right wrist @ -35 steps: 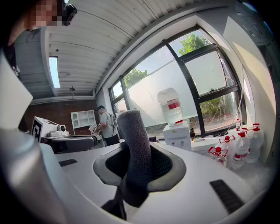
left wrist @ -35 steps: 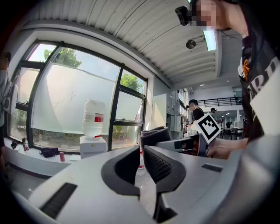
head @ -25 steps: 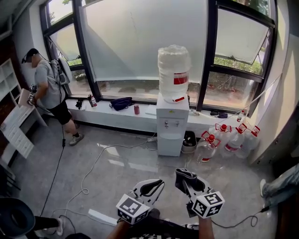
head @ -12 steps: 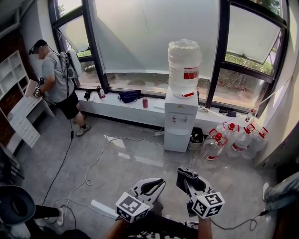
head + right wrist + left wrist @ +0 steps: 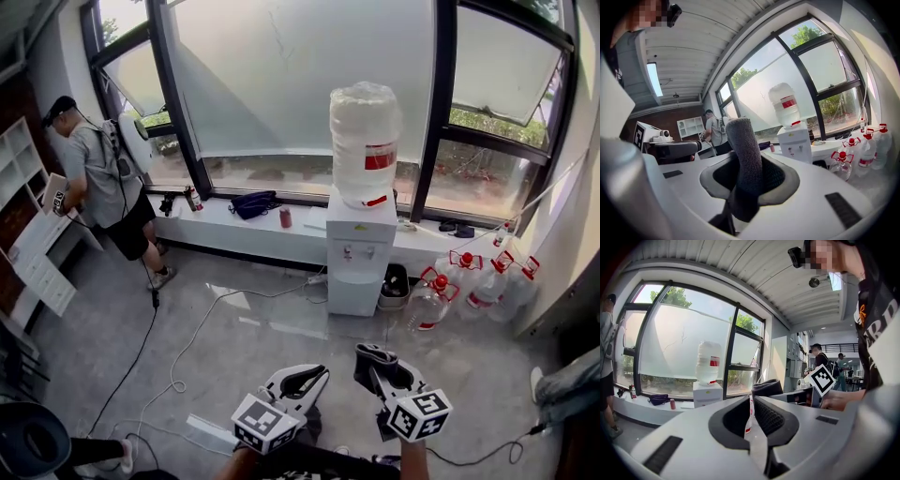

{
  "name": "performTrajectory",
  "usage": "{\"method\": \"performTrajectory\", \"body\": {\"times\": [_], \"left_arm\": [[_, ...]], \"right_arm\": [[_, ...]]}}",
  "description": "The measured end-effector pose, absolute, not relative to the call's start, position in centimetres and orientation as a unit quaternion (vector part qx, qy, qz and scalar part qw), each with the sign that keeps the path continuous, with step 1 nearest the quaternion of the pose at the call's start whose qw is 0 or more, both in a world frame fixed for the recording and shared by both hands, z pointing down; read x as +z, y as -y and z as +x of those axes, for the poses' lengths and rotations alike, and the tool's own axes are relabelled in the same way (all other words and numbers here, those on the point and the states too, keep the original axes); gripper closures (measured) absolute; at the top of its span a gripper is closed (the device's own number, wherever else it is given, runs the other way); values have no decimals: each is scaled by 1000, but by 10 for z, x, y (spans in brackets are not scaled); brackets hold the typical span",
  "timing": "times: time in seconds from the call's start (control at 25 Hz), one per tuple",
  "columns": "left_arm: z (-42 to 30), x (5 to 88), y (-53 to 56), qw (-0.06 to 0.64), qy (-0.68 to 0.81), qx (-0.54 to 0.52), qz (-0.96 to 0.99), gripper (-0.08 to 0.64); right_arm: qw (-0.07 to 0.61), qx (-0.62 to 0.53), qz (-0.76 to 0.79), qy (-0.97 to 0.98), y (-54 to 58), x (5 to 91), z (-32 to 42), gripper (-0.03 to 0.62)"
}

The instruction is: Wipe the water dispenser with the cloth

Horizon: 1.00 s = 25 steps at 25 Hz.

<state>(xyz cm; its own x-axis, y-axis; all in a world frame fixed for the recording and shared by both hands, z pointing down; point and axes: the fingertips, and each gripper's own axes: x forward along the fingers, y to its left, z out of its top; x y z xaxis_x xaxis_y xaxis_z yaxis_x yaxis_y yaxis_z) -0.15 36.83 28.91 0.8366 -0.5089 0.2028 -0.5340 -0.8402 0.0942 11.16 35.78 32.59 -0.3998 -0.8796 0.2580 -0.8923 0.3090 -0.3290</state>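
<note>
The white water dispenser (image 5: 360,253) stands against the window wall, with a big clear bottle (image 5: 365,141) upside down on top of it. It is several steps ahead of me across the grey floor. Low in the head view, my right gripper (image 5: 379,360) is shut on a dark grey cloth (image 5: 745,157) that sticks up between its jaws. My left gripper (image 5: 298,380) is beside it, shut with nothing held. The dispenser (image 5: 707,395) shows small and far off in the left gripper view, and the dispenser (image 5: 794,142) is also far off in the right gripper view.
Several clear water jugs with red caps (image 5: 466,279) stand on the floor right of the dispenser. A person (image 5: 105,183) stands at a white shelf (image 5: 28,246) on the left. Cables (image 5: 197,328) trail over the floor. A dark bag (image 5: 251,202) lies on the window sill.
The dispenser looks a little larger and nearer in the head view. The person at the left has shifted by the shelf. Both grippers keep their pose, the cloth still held.
</note>
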Motion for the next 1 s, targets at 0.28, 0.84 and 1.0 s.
{"method": "performTrajectory", "body": {"times": [0.28,0.84,1.0], "left_arm": [[-12,297,-262,68,257,97,959,517],[-57,301,-70,76,215,94,969,517],[-63,305,-41,83,199,86,973,517]], "right_arm": [[24,221,566,794,-262,332,104,480],[56,237,588,772,-81,344,51,480],[66,237,593,767,-52,346,44,480]]}}
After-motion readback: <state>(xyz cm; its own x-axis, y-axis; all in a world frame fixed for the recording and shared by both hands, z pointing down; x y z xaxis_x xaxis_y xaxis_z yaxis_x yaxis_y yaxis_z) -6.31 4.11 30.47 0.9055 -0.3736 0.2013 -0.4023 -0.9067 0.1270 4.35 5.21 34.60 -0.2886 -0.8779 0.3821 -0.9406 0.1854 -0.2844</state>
